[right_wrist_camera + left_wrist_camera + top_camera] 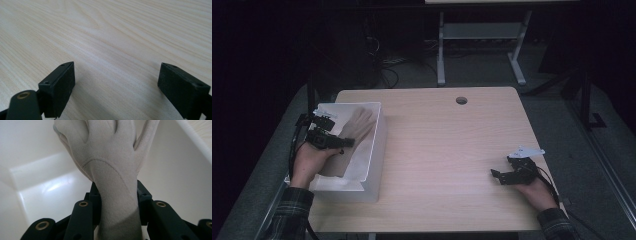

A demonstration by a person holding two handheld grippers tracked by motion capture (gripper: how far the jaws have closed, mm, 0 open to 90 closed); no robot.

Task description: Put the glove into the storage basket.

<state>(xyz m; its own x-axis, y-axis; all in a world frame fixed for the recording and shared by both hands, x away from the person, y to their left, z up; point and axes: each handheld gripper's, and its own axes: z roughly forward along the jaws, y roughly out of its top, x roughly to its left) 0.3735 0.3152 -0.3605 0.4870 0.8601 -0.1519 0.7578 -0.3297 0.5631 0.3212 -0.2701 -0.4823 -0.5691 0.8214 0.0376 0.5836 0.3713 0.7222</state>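
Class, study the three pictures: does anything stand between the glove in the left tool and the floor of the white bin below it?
Nothing visible does. The left tool grips the beige glove at the cuff, inside the white bin. The bin's floor beyond the glove looks bare in the left gripper view. The right tool rests open over the table, well away.

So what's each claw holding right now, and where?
Left claw grips the beige fabric glove at its cuff. Right claw holds nothing.

High view overhead, facing forward-down; tool views close, low.
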